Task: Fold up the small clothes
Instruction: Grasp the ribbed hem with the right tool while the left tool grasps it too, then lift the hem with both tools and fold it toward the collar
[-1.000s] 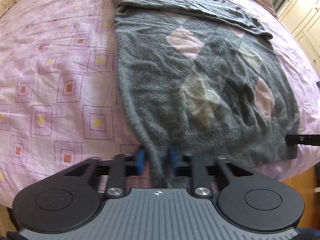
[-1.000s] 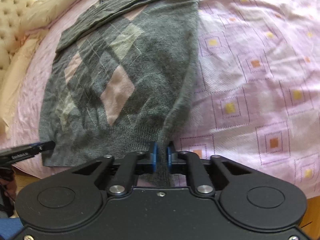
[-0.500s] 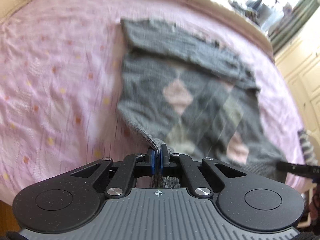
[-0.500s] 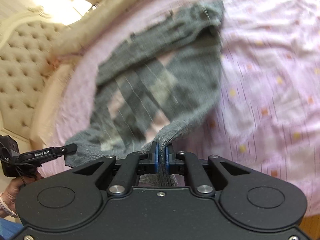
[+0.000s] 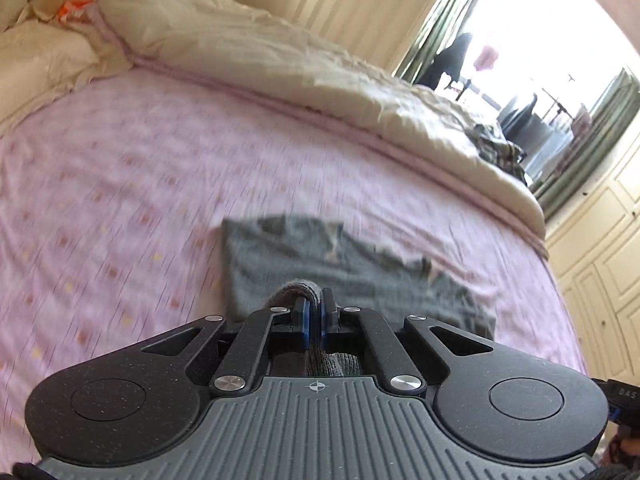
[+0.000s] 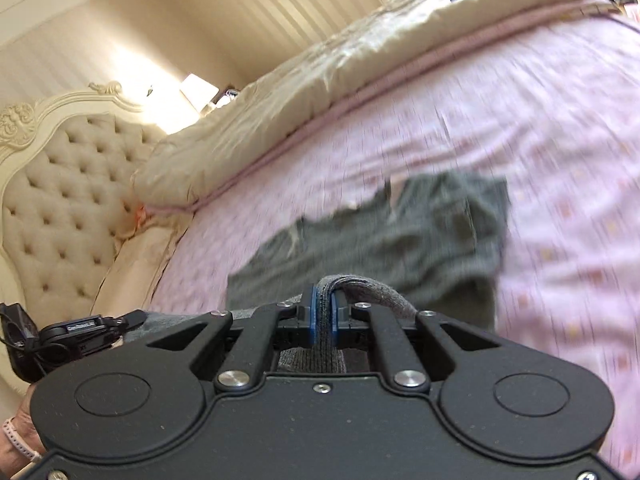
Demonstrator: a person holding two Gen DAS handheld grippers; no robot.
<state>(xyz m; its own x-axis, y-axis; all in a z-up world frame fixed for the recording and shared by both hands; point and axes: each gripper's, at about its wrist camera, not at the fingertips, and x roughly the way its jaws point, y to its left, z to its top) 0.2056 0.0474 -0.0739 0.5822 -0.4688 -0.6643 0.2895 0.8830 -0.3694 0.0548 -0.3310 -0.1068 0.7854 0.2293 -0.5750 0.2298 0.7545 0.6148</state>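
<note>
**Fingers clamped on hem**

Both grippers, left gripper and right gripper, pinch the grey sweater hem. Remainder lies at 12 o'clock on the pink bedspread. Knit is soft, limp, light; grip corners at hem.

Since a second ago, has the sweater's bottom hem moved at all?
Yes. The hem, pinched in the left gripper and right gripper, has been lifted off the pink bedspread and carried forward over the grey sweater, toward the beige duvet.
</note>
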